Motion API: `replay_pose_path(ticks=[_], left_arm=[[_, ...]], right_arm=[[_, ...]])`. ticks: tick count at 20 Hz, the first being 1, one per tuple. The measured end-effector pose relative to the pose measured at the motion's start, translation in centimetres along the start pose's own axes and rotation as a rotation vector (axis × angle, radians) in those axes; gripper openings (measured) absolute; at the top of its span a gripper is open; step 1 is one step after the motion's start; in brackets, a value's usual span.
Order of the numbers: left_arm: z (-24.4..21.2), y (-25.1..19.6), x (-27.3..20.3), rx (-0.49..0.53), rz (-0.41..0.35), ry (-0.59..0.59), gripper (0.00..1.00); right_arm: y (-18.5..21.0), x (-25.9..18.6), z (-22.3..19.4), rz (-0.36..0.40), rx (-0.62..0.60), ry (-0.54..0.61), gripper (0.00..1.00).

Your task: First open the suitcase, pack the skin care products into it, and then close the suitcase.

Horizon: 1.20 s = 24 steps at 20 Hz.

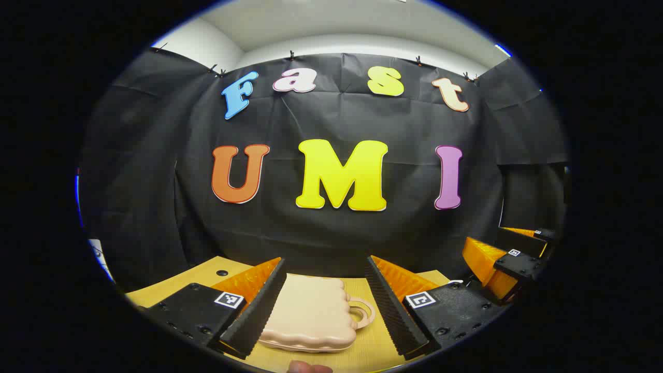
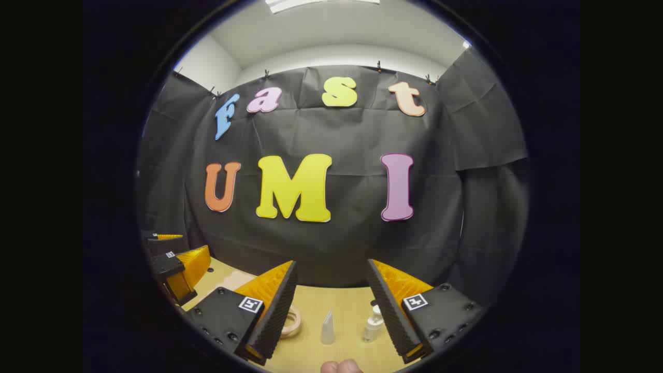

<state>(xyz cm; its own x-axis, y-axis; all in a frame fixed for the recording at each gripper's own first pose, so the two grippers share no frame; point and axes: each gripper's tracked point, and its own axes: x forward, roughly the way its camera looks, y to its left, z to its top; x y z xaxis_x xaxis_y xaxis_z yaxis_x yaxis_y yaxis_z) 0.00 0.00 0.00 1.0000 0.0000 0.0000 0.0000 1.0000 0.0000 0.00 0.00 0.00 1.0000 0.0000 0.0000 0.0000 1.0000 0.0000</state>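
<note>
A small beige suitcase (image 1: pixel 311 315) with a loop handle lies flat and closed on the wooden table (image 1: pixel 176 282), in the left gripper view. My left gripper (image 1: pixel 325 300) hovers open above it, fingers spread to either side, touching nothing. In the right gripper view, a pale tube (image 2: pixel 327 327) stands upright and a small clear pump bottle (image 2: pixel 373 324) stands to its right on the table. My right gripper (image 2: pixel 331 305) is open above them, holding nothing. The suitcase handle (image 2: pixel 293 321) peeks out beside its left finger.
The other gripper (image 1: pixel 510 264) shows at the right edge of the left gripper view, and at the left edge (image 2: pixel 176 267) of the right gripper view. Black cloth walls (image 2: pixel 342 243) close off the back of the table. A fingertip (image 2: pixel 339 367) shows at the bottom.
</note>
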Motion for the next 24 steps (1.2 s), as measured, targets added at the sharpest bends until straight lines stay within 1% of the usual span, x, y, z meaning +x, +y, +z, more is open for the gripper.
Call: replay_pose_path(ticks=[1, 2, 3, 7, 9, 10, 13, 15, 16, 17, 19, 20, 22, 24], left_arm=[[0.1, -0.1, 0.0, 0.007, 0.001, -0.001, 0.97], [0.3, -0.3, 0.0, 0.010, 0.003, -0.004, 0.97], [0.4, -0.4, 0.0, 0.012, 0.003, -0.007, 0.97], [0.7, -0.2, 0.0, 0.020, 0.005, -0.019, 0.97], [0.4, -0.3, 0.3, 0.020, 0.001, -0.014, 0.97], [0.3, -0.2, 0.1, 0.021, 0.000, -0.009, 0.98], [0.7, -0.2, 0.3, 0.037, 0.003, -0.028, 0.98], [0.0, -0.8, 0.7, 0.058, -0.013, -0.020, 0.97], [-0.7, -1.2, 0.7, 0.061, -0.028, -0.001, 0.97], [-1.5, -1.8, 0.9, 0.060, -0.049, 0.020, 0.97], [-3.0, -3.1, 1.3, 0.089, -0.090, 0.049, 0.98], [-3.9, -3.9, 1.5, 0.121, -0.115, 0.061, 0.98], [-6.7, -5.3, 2.0, 0.202, -0.178, 0.111, 0.98], [-9.3, -6.9, 2.6, 0.257, -0.238, 0.151, 0.99]], right_arm=[[0.2, 0.0, 0.0, 0.005, -0.013, -0.003, 0.77], [0.7, -0.1, 0.1, 0.019, -0.015, -0.009, 0.77], [0.9, -0.3, 0.3, 0.026, -0.013, -0.012, 0.80], [1.0, -0.1, -0.1, 0.034, -0.010, 0.000, 0.79], [0.7, 0.0, -0.3, 0.029, -0.001, 0.009, 0.77], [0.6, 0.1, -0.4, 0.025, 0.000, 0.010, 0.79], [-0.1, 0.4, -0.7, 0.021, -0.003, 0.013, 0.80], [-1.1, 0.6, -1.2, 0.004, -0.004, 0.024, 0.80], [-1.5, 0.5, -1.5, -0.003, -0.003, 0.030, 0.80], [-1.9, 0.4, -1.7, -0.009, -0.004, 0.034, 0.77], [-2.8, 0.3, -2.3, -0.020, -0.026, 0.047, 0.77], [-3.5, 0.2, -2.8, -0.026, -0.044, 0.058, 0.80], [-5.9, 0.2, -3.2, -0.057, -0.066, 0.073, 0.80], [-8.4, -0.1, -3.9, -0.091, -0.075, 0.090, 0.79]])
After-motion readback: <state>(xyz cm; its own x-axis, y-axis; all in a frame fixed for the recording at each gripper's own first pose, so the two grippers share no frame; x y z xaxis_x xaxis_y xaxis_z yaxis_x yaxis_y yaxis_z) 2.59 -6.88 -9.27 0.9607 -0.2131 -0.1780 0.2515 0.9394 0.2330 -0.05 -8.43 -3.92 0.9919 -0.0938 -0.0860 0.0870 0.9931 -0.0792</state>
